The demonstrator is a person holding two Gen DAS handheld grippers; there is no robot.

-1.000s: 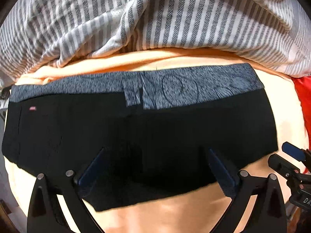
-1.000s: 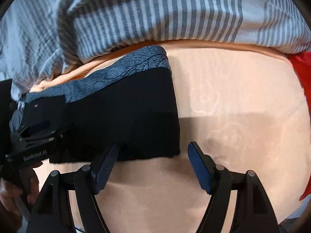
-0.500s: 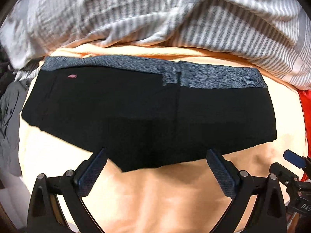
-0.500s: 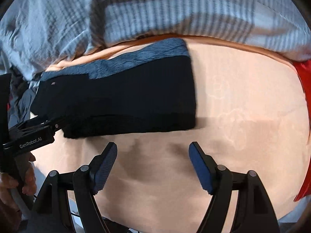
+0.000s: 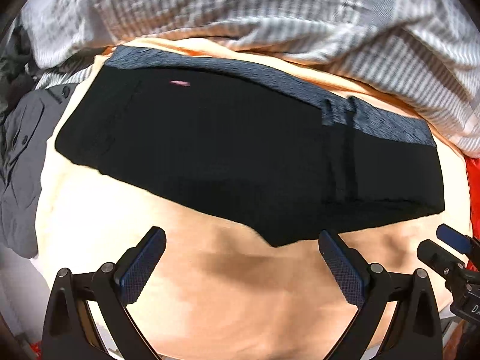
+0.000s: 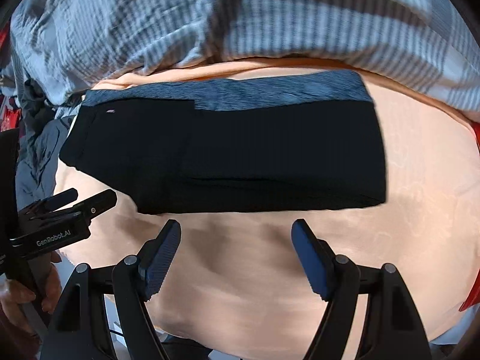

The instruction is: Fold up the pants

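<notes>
Black folded pants (image 5: 249, 162) lie crosswise on the peach bed sheet (image 5: 240, 294), just ahead of your left gripper (image 5: 240, 255) and right gripper (image 6: 237, 249), both spread wide, empty.

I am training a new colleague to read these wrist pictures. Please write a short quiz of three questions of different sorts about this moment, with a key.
1. True or false: the left gripper is clamped on the black pants.
2. Multiple choice: the grey-blue waistband lies along which edge of the pants? A) the edge nearest the grippers B) the far edge, toward the striped blanket C) it is hidden
3. Fill in: the pants lie on a ____-coloured sheet.

Key: 1. False: both the left gripper and the right gripper are open and empty, above bare sheet. 2. B. 3. Peach.
</notes>
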